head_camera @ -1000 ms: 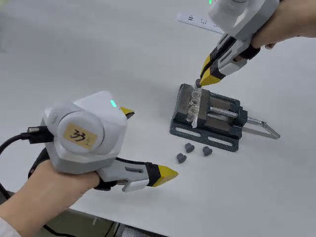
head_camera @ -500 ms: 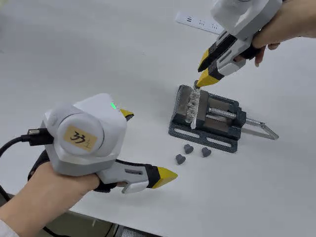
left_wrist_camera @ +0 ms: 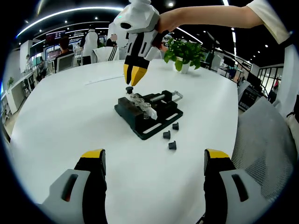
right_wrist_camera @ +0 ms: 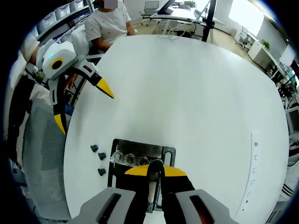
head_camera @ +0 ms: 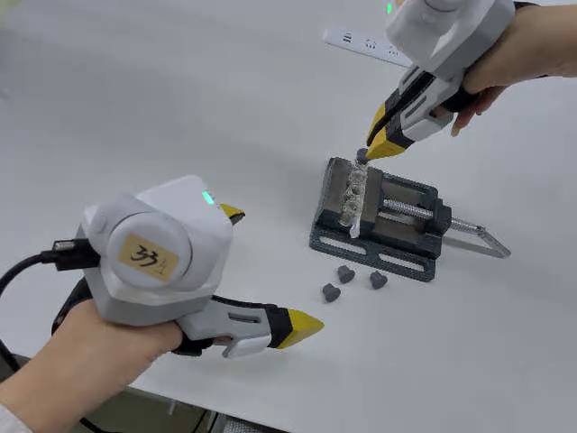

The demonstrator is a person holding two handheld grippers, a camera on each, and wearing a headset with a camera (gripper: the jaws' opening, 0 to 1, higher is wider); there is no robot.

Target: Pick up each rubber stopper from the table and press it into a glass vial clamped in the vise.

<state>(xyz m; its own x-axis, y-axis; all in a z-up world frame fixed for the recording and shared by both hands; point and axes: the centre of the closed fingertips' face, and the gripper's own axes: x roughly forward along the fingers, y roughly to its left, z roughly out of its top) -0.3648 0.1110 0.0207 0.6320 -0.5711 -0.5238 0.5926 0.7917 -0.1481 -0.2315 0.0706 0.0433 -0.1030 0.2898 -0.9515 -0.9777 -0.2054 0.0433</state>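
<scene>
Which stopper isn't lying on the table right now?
The stopper pinched in the right gripper, over the far-end vial in the vise. The other three stoppers lie loose on the table before the vise.

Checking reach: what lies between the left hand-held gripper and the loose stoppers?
Only bare table up to the stoppers, as the left gripper view shows.

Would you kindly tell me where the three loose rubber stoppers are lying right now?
In the head view, the three loose stoppers lie on the white table beside the vise's near edge, between it and the left gripper.
</scene>
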